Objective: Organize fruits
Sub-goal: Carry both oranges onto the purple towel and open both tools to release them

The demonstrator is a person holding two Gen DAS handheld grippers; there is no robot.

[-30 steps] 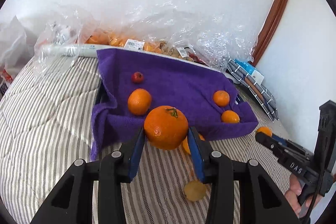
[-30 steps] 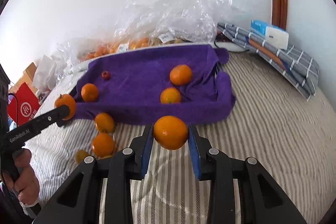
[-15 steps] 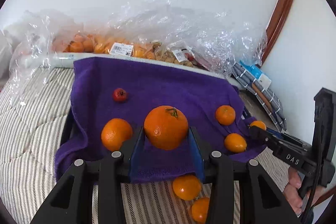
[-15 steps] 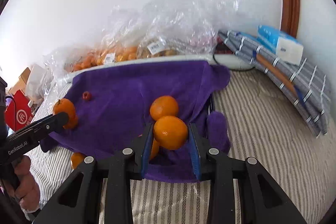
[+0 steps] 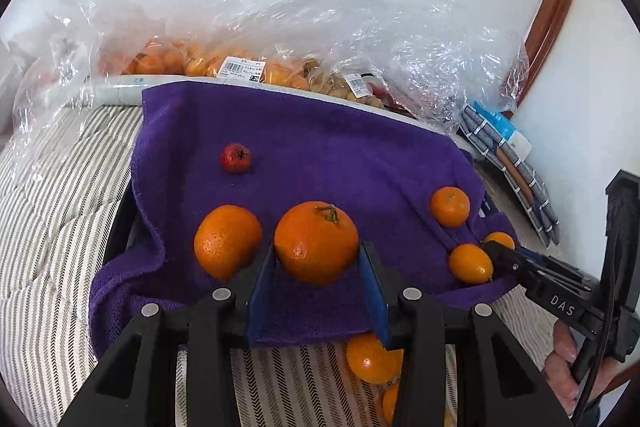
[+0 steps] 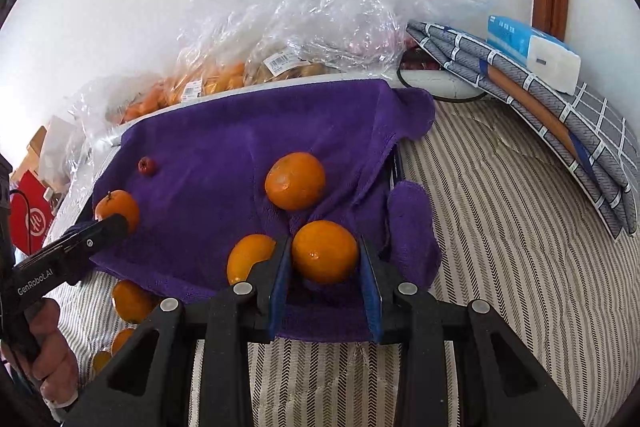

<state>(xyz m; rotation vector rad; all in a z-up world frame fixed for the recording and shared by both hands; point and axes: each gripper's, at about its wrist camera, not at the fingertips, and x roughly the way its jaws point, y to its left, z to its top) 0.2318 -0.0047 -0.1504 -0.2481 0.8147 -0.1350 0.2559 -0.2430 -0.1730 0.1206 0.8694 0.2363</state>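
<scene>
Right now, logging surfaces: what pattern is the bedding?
Grey-and-white stripes on the bedding, clearest in right wrist view.

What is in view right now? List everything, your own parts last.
Held oranges: two, orange, one in the left gripper, one in the right.
Oranges on towel: three, orange.
Loose oranges: several, orange, on the bedding.
Small fruit: one, red, far left on towel.
Towel: one, purple, centre.
Bags: clear, behind towel.
Bedding: striped.
Left gripper, right gripper: black, blue pads.

oranges on the towel — bags behind it
</scene>
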